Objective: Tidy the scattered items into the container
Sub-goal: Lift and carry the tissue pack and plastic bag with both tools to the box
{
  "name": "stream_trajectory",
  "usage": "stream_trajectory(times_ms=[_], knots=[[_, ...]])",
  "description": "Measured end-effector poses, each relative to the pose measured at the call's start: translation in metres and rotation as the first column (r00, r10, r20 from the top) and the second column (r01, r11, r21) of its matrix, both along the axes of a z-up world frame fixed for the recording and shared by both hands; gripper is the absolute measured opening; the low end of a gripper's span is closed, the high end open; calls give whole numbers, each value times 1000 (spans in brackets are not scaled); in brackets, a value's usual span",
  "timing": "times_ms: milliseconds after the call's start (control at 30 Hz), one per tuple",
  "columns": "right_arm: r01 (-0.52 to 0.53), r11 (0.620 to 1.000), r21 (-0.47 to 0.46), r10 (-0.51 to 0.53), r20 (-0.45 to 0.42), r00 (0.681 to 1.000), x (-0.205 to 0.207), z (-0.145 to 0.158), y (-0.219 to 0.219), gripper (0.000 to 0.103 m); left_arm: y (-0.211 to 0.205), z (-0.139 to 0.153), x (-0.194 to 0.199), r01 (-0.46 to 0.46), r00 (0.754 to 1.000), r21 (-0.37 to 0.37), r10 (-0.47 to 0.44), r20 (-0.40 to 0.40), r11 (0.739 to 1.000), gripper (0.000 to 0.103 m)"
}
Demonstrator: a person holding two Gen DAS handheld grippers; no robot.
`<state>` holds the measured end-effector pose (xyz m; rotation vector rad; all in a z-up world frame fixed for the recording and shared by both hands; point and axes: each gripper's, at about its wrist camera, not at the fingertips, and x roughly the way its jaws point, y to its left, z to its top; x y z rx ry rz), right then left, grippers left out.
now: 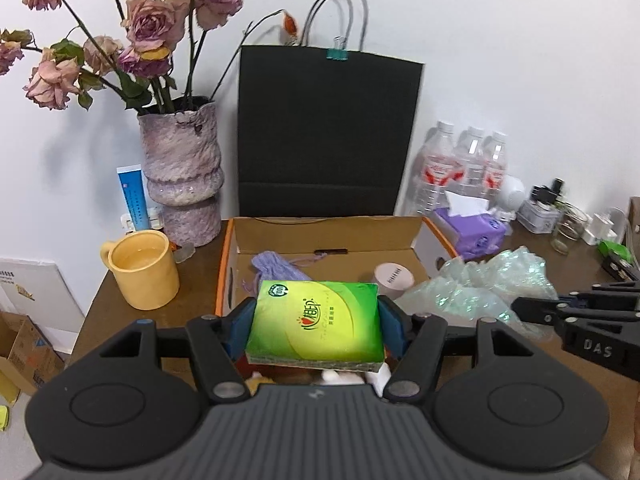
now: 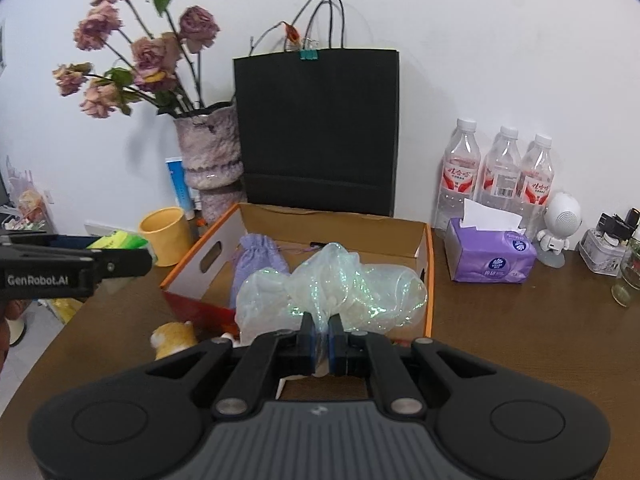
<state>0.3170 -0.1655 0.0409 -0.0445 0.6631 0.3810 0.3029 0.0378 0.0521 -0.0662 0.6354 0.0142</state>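
A: Cardboard box on the brown tabletop, lid flaps up, orange along its rim; what sits in it?

B: A lilac drawstring pouch lies on its floor toward the left wall; a pale pink roll with a barcode label stands near the right wall; an oval handle slot is cut in the left side.

A: And the hand-held grippers?

B: The left hand-held gripper has its jaws partly spread and clamped on a green tissue pack, held flat just before the box's near edge; its long axis runs across, from one pad to the other, printed face up; the red characters I cannot read; the right hand-held gripper is pinched almost fully closed on a bunch of iridescent sheer fabric, which billows over the box's near right corner.

A: Any writing?

B: "GenRobot.AI" on the left one's side as seen from the right wrist; "DAS" on the right one seen from the left wrist; three water bottles with red labels stand behind a purple tissue box.
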Motion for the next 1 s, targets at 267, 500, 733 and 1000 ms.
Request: stream_trajectory(times_ms=[267,500,733,1000], knots=[[25,1000,10,-25,-23,999,53,-7,3,5,1,-17,47,-52,997,-3,52,-61,999,64],[27,999,17,-26,-46,999,94,-16,17,5,-4,-29,91,-87,991,27,89,-100,996,64],[19,999,36,-17,-57,998,128,-34,34,5,0,-42,122,-107,987,59,114,-118,992,64],[45,999,-9,-45,-47,998,162,-68,55,5,4,-77,156,-159,971,79,170,-170,984,64]])
